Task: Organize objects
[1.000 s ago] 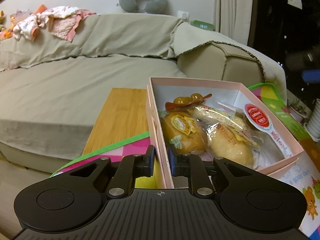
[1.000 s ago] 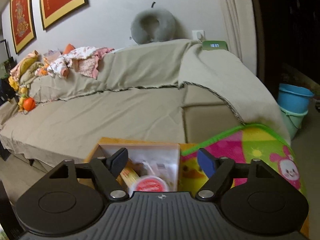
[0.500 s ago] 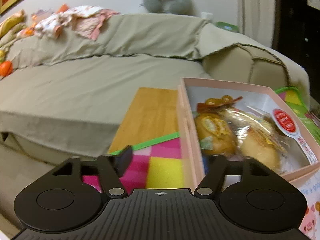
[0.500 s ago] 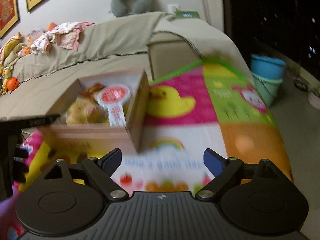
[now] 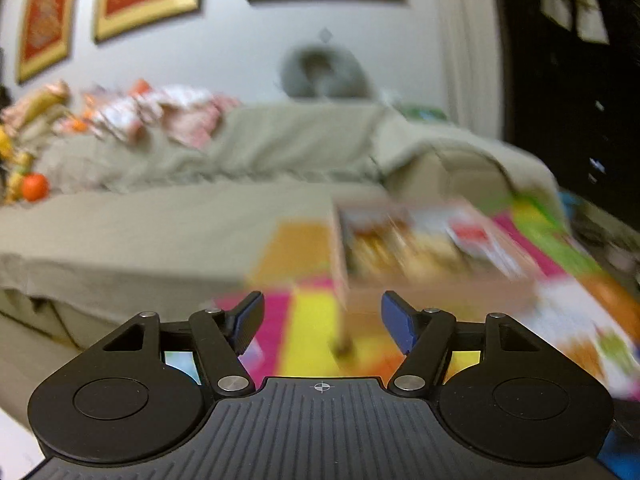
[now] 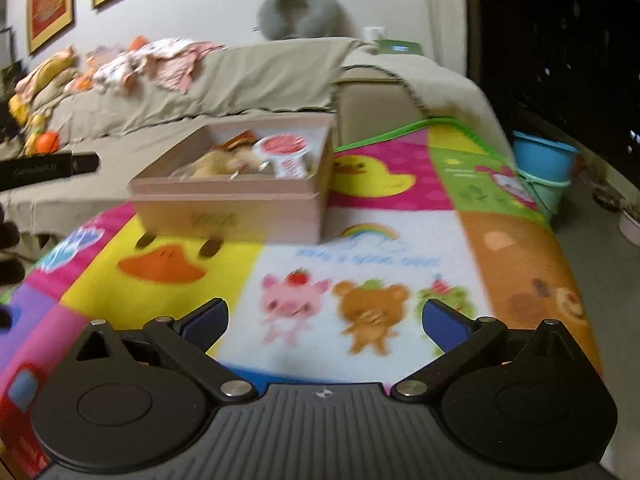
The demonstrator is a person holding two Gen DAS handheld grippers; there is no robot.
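Pink snack box sits filled on the play mat, both grippers clear of it, left gripper narrowing empty, right gripper widening empty; a further approach should stay slow.

Pink box on mat's far side

Each handheld device was matte black plastic: the left gripper and right gripper had ribbed grey housings, round side discs, silver pivot screws, blue finger pads and a small crosshair mark.
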